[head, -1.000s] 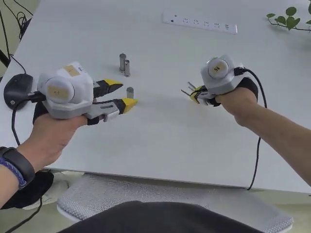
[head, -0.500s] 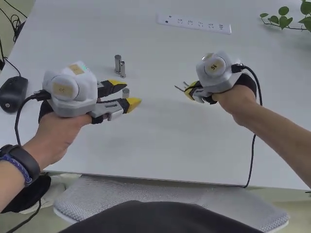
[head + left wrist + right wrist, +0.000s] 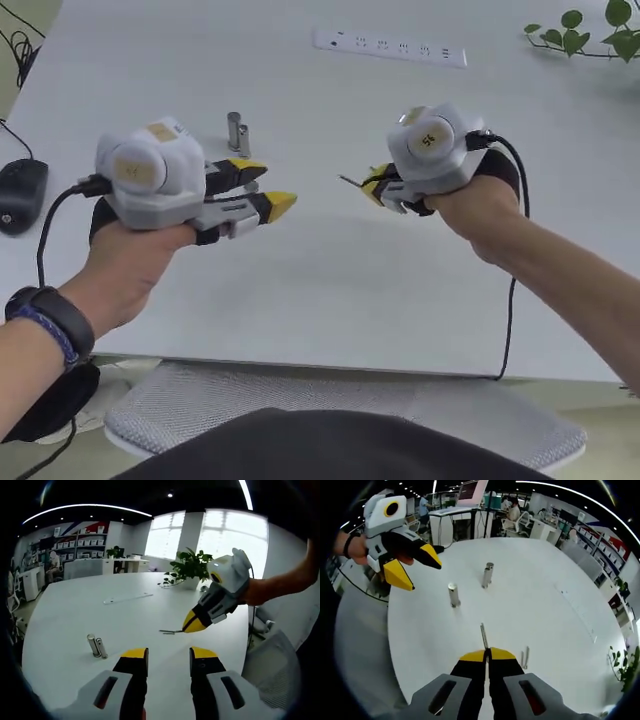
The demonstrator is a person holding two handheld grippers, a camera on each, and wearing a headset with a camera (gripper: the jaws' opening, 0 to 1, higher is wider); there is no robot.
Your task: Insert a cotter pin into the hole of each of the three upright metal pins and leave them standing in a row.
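Head view, L to R: your left gripper (image 3: 270,186) is held above the bench (image 3: 330,280), jaws apart w/ nothing between. Two metal pins (image 3: 238,133) stand upright side by side just behind it. In the right gripper view the third pin (image 3: 453,594) stands apart from that pair, close to the left jaws. Your right gripper (image 3: 372,186) has its jaws clenched on a cotter pin (image 3: 350,182) that points left. Vs 1 s ago, the gap betw. the grippers is narrower. A spare cotter pin (image 3: 525,657) lies on the bench.
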